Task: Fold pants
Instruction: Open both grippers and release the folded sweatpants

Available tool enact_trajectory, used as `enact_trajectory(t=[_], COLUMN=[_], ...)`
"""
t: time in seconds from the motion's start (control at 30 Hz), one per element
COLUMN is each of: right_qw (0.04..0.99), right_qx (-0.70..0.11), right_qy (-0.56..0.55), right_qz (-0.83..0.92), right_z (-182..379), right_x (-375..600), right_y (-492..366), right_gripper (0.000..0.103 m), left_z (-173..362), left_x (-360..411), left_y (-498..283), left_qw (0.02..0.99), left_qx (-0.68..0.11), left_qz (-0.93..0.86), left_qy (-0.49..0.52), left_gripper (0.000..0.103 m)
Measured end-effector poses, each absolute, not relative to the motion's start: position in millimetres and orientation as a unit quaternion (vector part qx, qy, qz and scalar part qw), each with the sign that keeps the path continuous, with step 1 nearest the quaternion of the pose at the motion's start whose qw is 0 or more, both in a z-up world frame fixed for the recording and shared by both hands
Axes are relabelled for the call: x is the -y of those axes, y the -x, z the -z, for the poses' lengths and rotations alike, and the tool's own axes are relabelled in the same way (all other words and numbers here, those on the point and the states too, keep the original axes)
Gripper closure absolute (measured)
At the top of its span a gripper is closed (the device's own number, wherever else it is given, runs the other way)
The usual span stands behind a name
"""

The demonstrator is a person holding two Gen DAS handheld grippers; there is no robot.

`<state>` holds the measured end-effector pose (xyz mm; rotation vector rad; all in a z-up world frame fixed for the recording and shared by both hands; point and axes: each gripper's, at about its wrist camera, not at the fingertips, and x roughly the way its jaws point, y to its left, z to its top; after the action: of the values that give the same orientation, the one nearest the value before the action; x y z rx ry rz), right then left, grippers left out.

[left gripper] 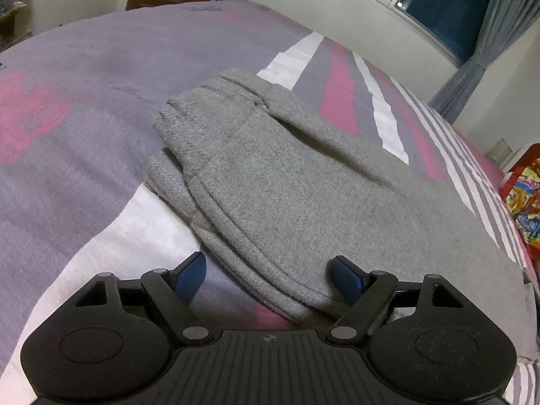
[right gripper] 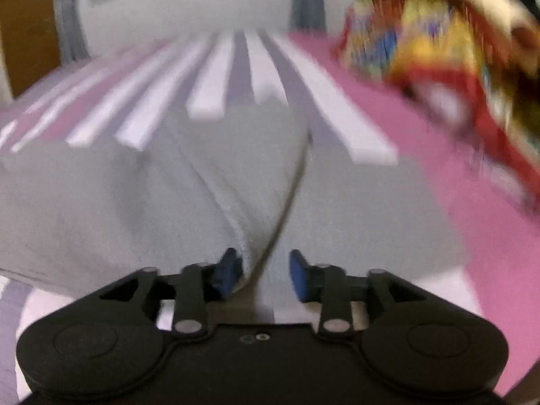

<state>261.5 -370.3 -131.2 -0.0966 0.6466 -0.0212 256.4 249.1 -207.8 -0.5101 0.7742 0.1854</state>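
Grey sweatpants (left gripper: 287, 175) lie folded in layers on the bed, the ribbed waistband at the far end. My left gripper (left gripper: 269, 276) is open wide over the near hem; the fabric's stitched edge runs between its blue pads (left gripper: 192, 275) without being pinched. In the blurred right wrist view, the pants (right gripper: 202, 185) show a raised fold running toward my right gripper (right gripper: 265, 273). That gripper is open, and the fold's near end sits loosely between its blue pads (right gripper: 300, 275).
The bed sheet (left gripper: 84, 135) is striped purple, pink and white. A colourful red-and-yellow bag (right gripper: 422, 33) lies on the bed to the right of the pants (left gripper: 526, 202). A wall with a window (left gripper: 438, 3) and grey curtains runs behind the bed.
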Motion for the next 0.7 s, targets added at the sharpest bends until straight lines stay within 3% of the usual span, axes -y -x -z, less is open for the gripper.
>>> enact_trajectory(t=[0.17,0.23,0.3,0.53,0.7], right_qw=[0.931,0.916,0.916,0.964,0.952], right_qx=[-0.322,-0.339,-0.344,-0.261,-0.242], right_qy=[0.170,0.210,0.206,-0.011,-0.166], right_qz=[-0.031,-0.031,-0.024,0.046,0.085], right_z=[132,144,144,98,125], right_x=[334,326,327,410,479], right_y=[-314,-340,-356,-315,-261], right_gripper=[0.057,0.063,0.098,0.098,0.098], left_z=[208,208,208,209,211], left_x=[-244,-245,-246,-246,-245], left_y=[-257,-258,-258,-256,-253], left_qw=[0.892,0.892,0.892,0.895,0.897], left_qx=[-0.371,-0.372,-0.372,-0.366,-0.362], left_qz=[-0.095,-0.094,-0.091,-0.088,-0.087], left_qy=[0.239,0.240,0.240,0.239,0.238], left_gripper=[0.021,0.021,0.021,0.020,0.020])
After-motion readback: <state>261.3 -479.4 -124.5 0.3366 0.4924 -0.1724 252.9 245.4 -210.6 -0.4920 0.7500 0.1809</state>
